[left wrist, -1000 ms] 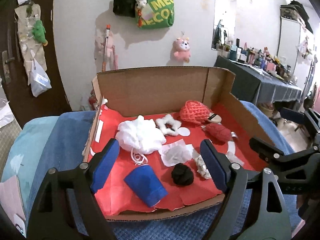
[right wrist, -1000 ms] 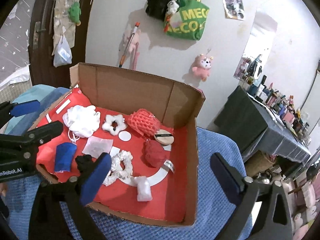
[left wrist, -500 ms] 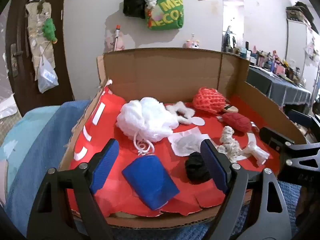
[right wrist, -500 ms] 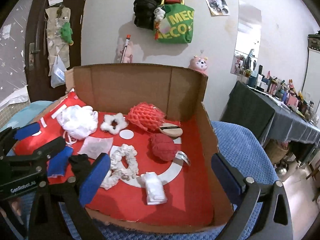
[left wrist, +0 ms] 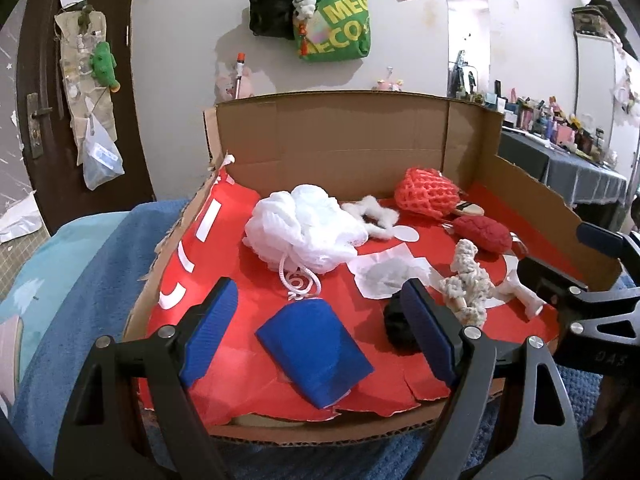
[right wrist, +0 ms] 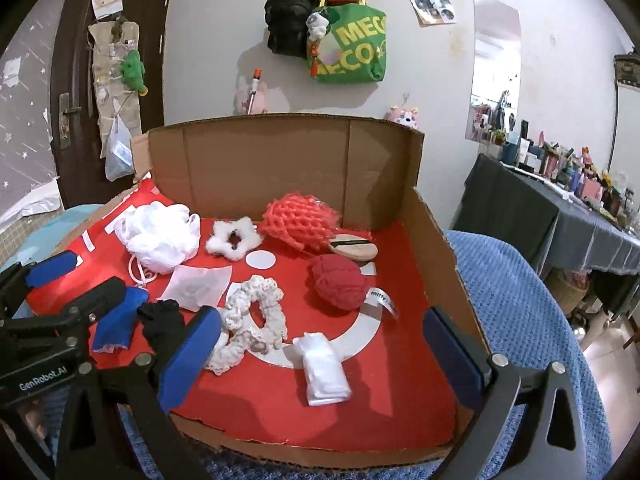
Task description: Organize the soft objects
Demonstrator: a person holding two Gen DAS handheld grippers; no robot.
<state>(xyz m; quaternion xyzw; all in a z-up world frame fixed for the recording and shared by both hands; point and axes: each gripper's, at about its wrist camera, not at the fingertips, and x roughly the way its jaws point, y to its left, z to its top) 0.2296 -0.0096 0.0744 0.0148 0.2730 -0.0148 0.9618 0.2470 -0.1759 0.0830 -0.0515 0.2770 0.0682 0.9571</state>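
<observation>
A cardboard box [left wrist: 332, 152] lined in red holds several soft things. A blue cloth [left wrist: 316, 352] lies at the front left, between the open jaws of my left gripper [left wrist: 320, 334]. A white mesh pouf [left wrist: 304, 236] lies behind it. A black cloth ball [left wrist: 396, 322] sits by the left gripper's right pad. My right gripper [right wrist: 320, 356] is open and empty over the box's front edge, above a folded white packet [right wrist: 324, 362] and a cream scrunchie [right wrist: 252, 324]. A red knit ball [right wrist: 340, 284], an orange net [right wrist: 300, 222] and a white star scrunchie [right wrist: 234, 238] lie further back.
The box [right wrist: 280, 168] sits on a blue blanket [right wrist: 516, 300]. A white tissue [right wrist: 198, 286] and a round wooden brush [right wrist: 354, 248] lie in the box. Bags [right wrist: 344, 44] hang on the wall behind. A dark table [right wrist: 560, 208] with bottles stands at the right.
Both grippers have dropped lower and closer to the box's front edge. Both stay open and empty. Nothing in the box has moved.
</observation>
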